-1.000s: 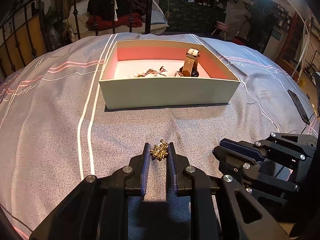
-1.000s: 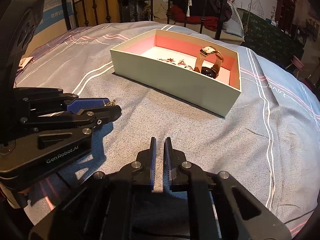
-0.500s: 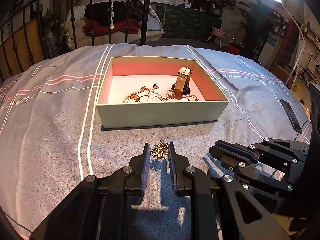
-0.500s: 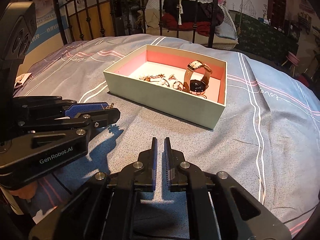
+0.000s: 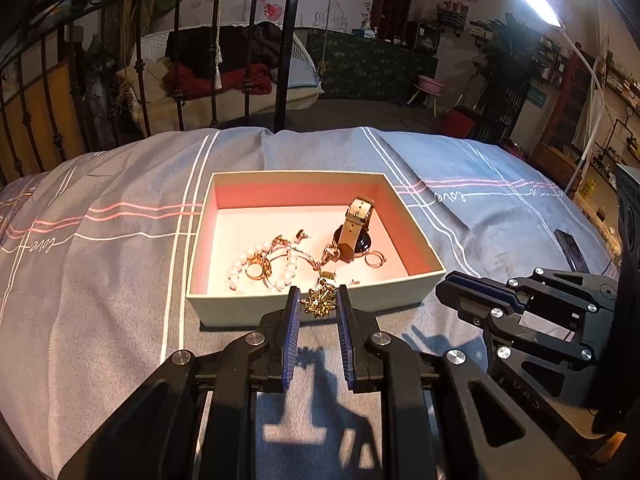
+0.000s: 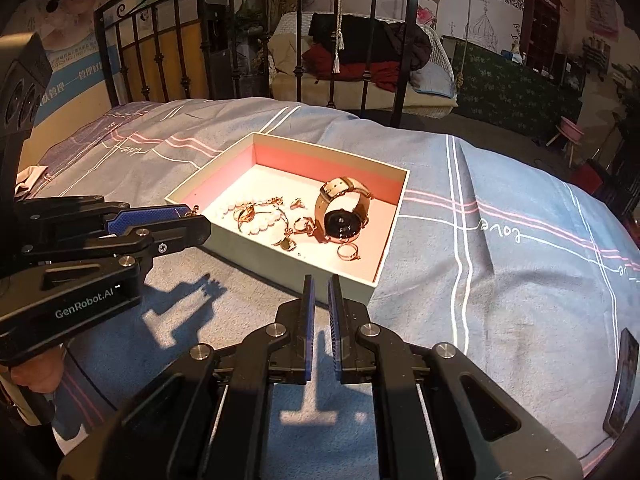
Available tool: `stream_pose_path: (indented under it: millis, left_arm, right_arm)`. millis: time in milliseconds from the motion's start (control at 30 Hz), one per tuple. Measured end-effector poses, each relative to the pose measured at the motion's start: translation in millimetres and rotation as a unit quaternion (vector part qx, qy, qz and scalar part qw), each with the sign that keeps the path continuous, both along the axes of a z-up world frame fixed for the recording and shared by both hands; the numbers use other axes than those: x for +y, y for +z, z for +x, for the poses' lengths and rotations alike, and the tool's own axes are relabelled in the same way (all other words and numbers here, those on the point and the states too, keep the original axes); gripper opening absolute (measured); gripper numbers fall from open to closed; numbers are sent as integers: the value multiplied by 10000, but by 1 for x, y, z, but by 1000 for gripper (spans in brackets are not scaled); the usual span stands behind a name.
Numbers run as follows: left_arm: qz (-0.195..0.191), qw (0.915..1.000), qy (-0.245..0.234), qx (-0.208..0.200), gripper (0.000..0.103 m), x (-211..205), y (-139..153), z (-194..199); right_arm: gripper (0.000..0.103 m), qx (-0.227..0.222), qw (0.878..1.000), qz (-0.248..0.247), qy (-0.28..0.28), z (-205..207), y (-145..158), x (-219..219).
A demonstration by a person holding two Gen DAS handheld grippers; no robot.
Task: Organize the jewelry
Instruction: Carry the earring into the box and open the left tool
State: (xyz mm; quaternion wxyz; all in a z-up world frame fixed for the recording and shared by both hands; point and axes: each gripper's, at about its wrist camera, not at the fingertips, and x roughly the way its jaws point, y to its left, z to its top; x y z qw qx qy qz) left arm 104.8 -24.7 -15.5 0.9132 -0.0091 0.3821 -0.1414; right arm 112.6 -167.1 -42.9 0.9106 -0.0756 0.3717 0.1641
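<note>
My left gripper (image 5: 318, 300) is shut on a small gold chain (image 5: 319, 301) and holds it in the air just before the near wall of an open box (image 5: 316, 311) with a pink lining. In the box lie a watch (image 5: 356, 228) with a beige strap, a pearl bracelet (image 5: 262, 266), gold rings and chains. In the right wrist view the box (image 6: 370, 282) lies ahead, the watch (image 6: 342, 214) inside it, and the left gripper (image 6: 188, 222) is at the left by the box's near corner. My right gripper (image 6: 321, 286) is shut and empty, above the bedspread.
The box rests on a grey-blue striped bedspread (image 5: 100, 280). A black iron bed frame (image 5: 288, 60) stands behind it. A dark phone (image 6: 622, 376) lies on the bed at the far right. A floor lamp (image 5: 532, 0) shines at the upper right.
Both grippers have risen and moved toward the box. The left one carries the gold chain from low over the bedspread up to the box's near wall.
</note>
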Motion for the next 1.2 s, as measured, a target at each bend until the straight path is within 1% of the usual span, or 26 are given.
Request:
stream_pose_path:
  millis: [100, 200, 367, 467, 567, 767, 1133, 1200]
  left_arm:
    - [-147, 9999, 36, -66, 17, -3, 9, 17]
    - [-109, 9999, 48, -91, 17, -11, 14, 34]
    - [131, 9997, 45, 201, 17, -25, 3, 63]
    - [163, 9991, 81, 381, 17, -26, -4, 73]
    - [194, 9982, 133, 556, 17, -26, -13, 80]
    - [240, 9971, 133, 704, 17, -28, -20, 86]
    - [147, 9956, 206, 902, 17, -24, -24, 96]
    - [136, 9954, 232, 918, 20, -24, -24, 96]
  right_arm:
    - [8, -91, 9999, -90, 1, 17, 11, -2]
    - [8, -155, 9999, -52, -40, 34, 19, -4]
    - [8, -132, 9998, 44, -175, 61, 21, -11]
    - [8, -98, 9997, 7, -211, 69, 18, -14]
    - [8, -39, 9997, 15, -223, 74, 14, -16]
    - [8, 34, 9998, 34, -173, 78, 9, -15]
    - [8, 76, 9999, -35, -105, 74, 3, -7]
    - [8, 116, 9999, -103, -52, 72, 3, -3]
